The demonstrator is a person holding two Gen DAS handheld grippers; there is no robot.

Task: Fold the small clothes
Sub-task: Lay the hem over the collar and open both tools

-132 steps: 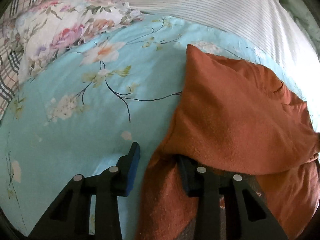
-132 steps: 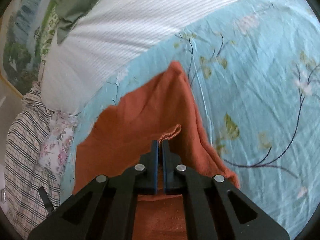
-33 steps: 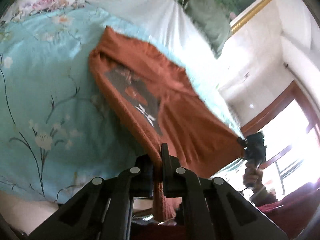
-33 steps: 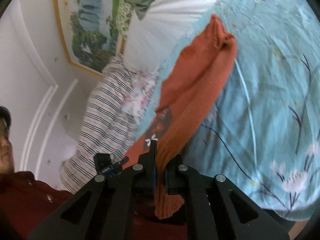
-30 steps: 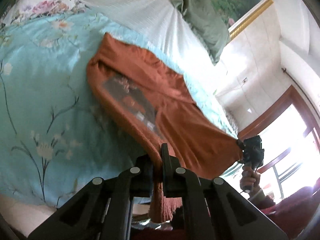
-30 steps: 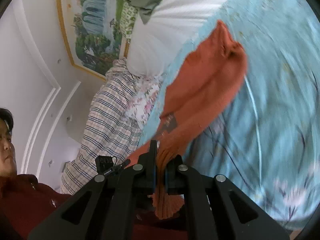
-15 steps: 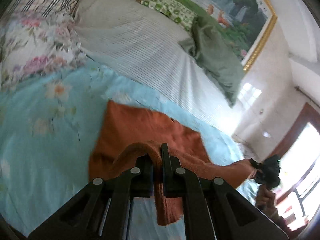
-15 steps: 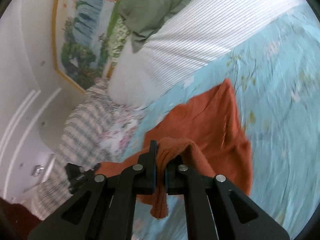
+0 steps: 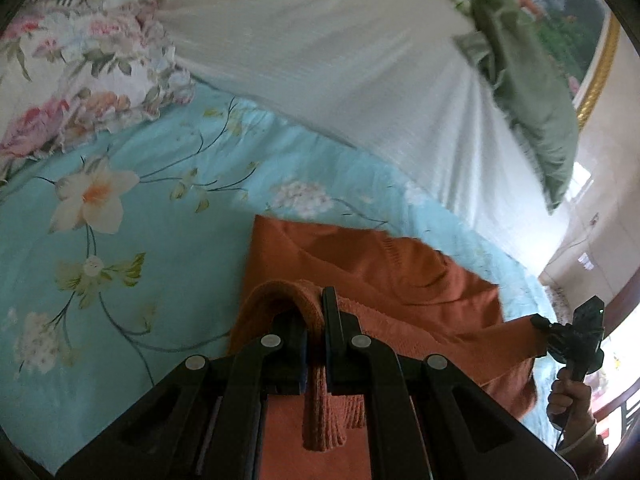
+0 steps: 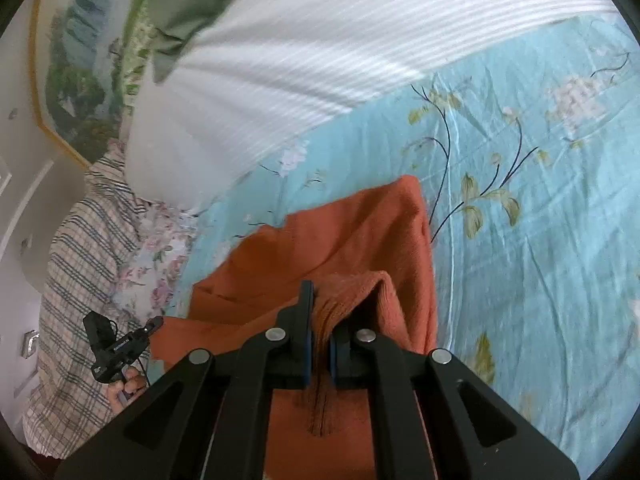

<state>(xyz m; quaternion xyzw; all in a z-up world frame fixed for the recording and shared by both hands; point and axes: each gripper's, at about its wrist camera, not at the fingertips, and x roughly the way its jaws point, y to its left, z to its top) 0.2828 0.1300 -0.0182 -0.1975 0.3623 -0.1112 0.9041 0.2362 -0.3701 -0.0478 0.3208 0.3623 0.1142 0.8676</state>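
My left gripper (image 9: 315,320) and right gripper (image 10: 320,316) each clamp the rust-orange sweater's (image 9: 384,268) ribbed hem. It has swung lower over the floral bedsheet (image 9: 132,216), open sheet toward 9 o'clock.

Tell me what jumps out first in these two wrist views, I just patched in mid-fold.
The rust-orange garment dominates the middle of both views, its far part lying on the light blue floral sheet. The left gripper and the right gripper each have their jaws shut on a bunched ribbed edge, with cloth stretched between them. Behind it lie a white striped quilt and a green pillow.
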